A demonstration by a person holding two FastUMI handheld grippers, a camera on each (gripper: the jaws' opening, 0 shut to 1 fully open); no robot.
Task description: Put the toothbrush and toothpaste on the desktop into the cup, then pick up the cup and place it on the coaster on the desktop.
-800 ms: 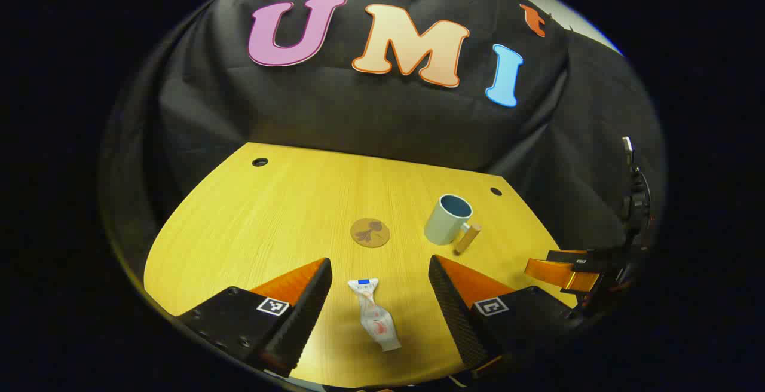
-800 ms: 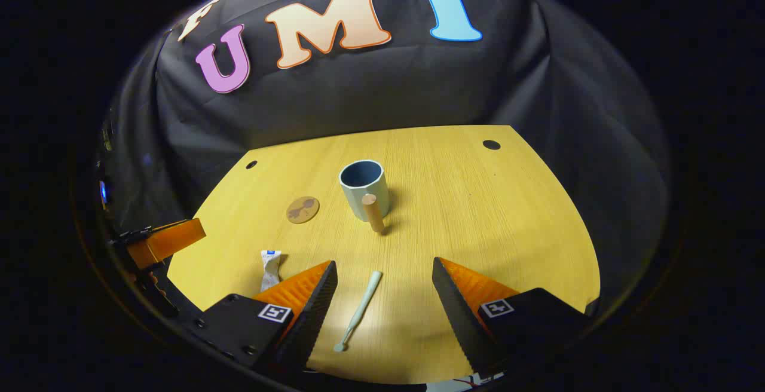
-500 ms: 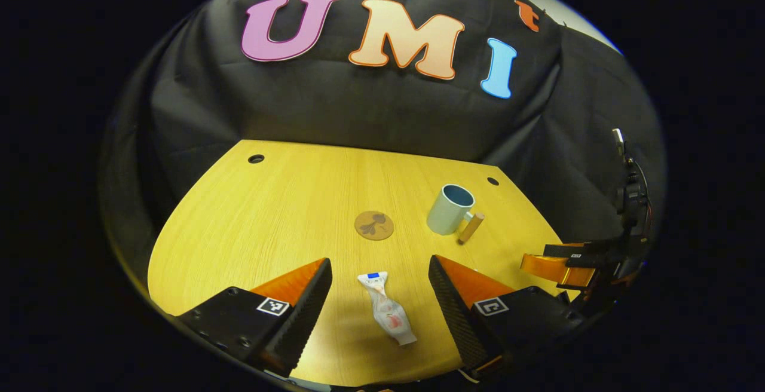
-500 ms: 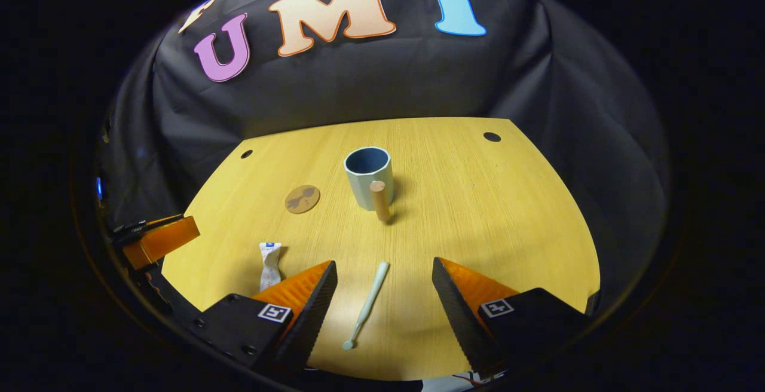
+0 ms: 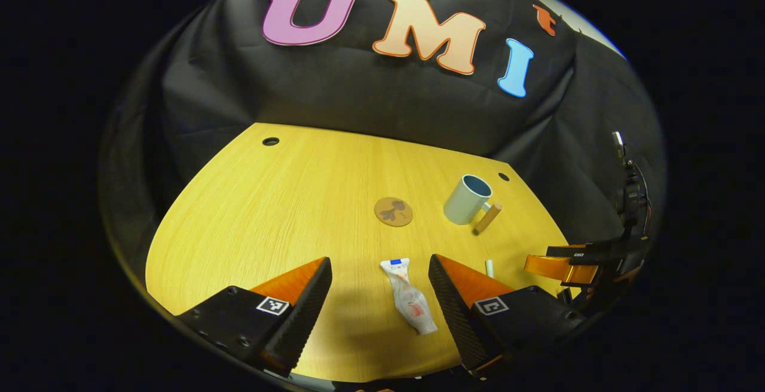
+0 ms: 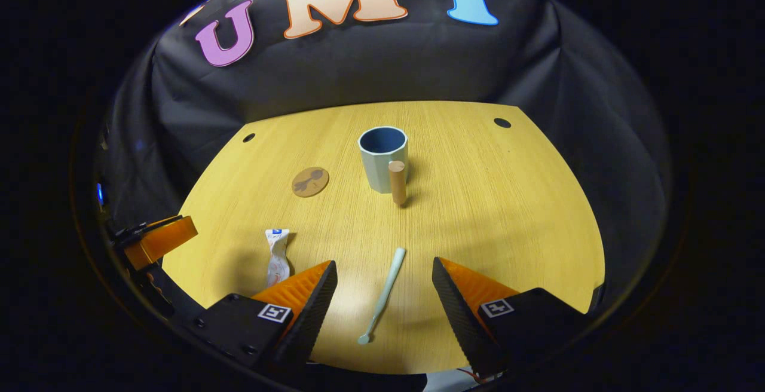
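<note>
Toothpaste (image 5: 408,296) shifted toward left claw (image 5: 379,308), gaping; right claw (image 6: 384,311) gaping, astride toothbrush (image 6: 382,294)

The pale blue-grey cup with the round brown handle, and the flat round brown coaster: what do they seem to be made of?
The pale blue-grey cup looks like matte ceramic or hard plastic: smooth faceted wall, no shine; which one I cannot tell. Its round brown handle appears to be unpainted wood, a plain peg. The flat round brown coaster seems to be wood or cork, dull, with a darker printed figure.

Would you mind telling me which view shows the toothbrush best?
The right gripper view: the whole toothbrush lies flat on the desktop between the right gripper fingers. In the left gripper view, just one end pokes out behind the left gripper.
</note>
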